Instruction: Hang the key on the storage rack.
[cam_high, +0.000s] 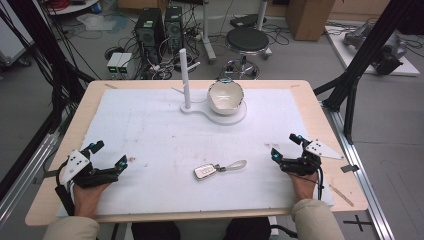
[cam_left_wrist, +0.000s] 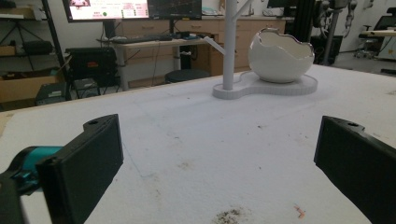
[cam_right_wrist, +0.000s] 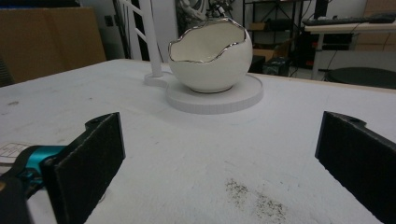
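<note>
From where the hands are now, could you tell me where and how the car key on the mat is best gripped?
Probably best to grip the car key across its narrow fob body, coming straight down from above, since it lies flat on the white mat. Its thin strap loop trails toward the right and looks too limp to control. The right hand-held gripper, open, sits on the strap side; the left hand-held gripper is also open.

No lettering, number or brand can be read anywhere. The monitor (cam_left_wrist: 109, 8) behind the table in the left gripper view shows coloured bands too blurred to make out. The key fob (cam_high: 205, 171) lying on the white table cover (cam_high: 150, 130) bears faint marks, too small to read.
</note>
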